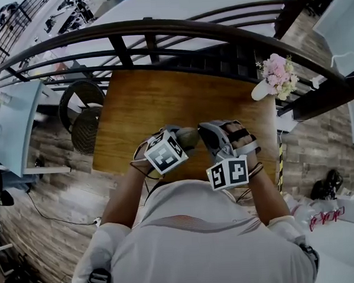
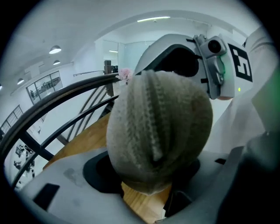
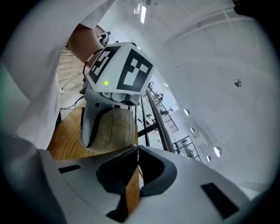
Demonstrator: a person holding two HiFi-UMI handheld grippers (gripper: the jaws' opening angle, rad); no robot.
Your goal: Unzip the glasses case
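- Left tongs (image 2: 146, 175) clamp the grey glasses case (image 2: 162, 127) from both sides, holding it over the near part of the wooden desk (image 1: 163, 97), its zipper (image 2: 151, 109) running down the end that shows.
- Right tongs (image 3: 135, 148) are closed tight, tips meeting at the case's right-hand edge; whether they pinch the zipper tab cannot be made out.
- A vase of pink flowers (image 1: 278, 74) stands at the desk's far right corner, beside a dark railing (image 1: 159, 27).

Matt, rough grey cloth glasses case (image 2: 159, 131); smooth wooden table (image 1: 163, 103)
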